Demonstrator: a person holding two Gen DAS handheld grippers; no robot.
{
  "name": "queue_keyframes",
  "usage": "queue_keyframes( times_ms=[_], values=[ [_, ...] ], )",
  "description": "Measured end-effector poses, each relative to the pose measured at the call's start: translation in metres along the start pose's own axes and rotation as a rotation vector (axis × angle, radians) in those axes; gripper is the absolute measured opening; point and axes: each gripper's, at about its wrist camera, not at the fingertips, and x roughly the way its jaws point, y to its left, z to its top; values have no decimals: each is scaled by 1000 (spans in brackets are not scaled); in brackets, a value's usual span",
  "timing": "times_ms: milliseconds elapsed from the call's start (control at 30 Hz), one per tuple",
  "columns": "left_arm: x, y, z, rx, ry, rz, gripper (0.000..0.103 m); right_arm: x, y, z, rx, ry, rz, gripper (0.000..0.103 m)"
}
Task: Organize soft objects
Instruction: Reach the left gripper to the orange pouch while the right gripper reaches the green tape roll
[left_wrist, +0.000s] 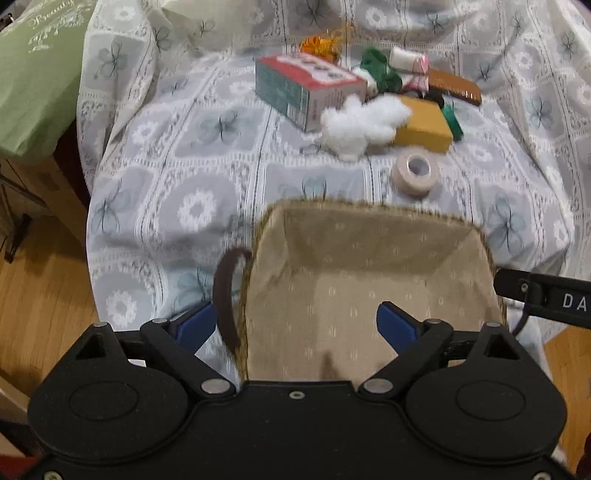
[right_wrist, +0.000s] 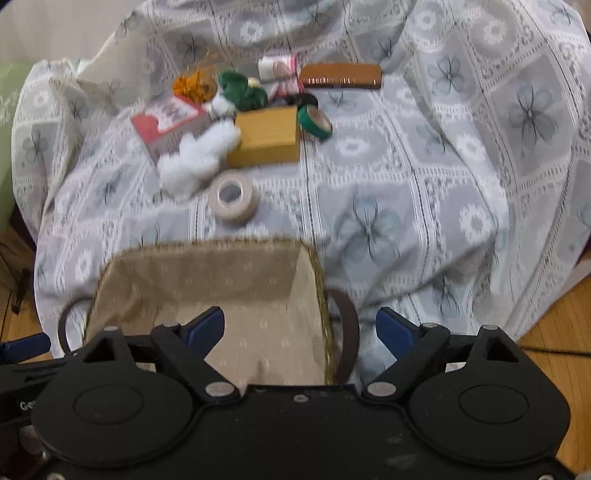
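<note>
Left gripper (left_wrist: 295, 325), right gripper (right_wrist: 300, 328) both released above basket (right_wrist: 207, 254) (fabric-lined); cotton (left_wrist: 360, 123) beyond

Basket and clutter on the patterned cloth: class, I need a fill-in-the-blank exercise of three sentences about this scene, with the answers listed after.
1. The fabric-lined basket holds ____ objects.
2. The beige tape roll lies between the basket and the white ____.
3. The jaws of the left gripper and the right gripper are both ____.

Missing words: no; stuffing; open

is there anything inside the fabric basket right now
No, the basket shows only its bare dotted lining, and the white stuffing lies on the tablecloth.
</note>
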Motion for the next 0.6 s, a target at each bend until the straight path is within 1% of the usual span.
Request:
queue_keyframes(
  times_ms=[167, 267, 433, 600],
  values=[
    [3, 3, 28, 4, -38, -5, 91, 8, 0, 27, 5, -41, 33, 87],
    [7, 2, 46, 12, -63, -7, 91, 17, 2, 45, -8, -53, 42, 82],
    [18, -2, 77, 40, -93, -5, 91, 36, 0, 77, -11, -69, 72, 82],
    [36, -7, 105, 65, -111, 7, 91, 61, -8, 113, 12, -88, 48, 82]
  ],
)
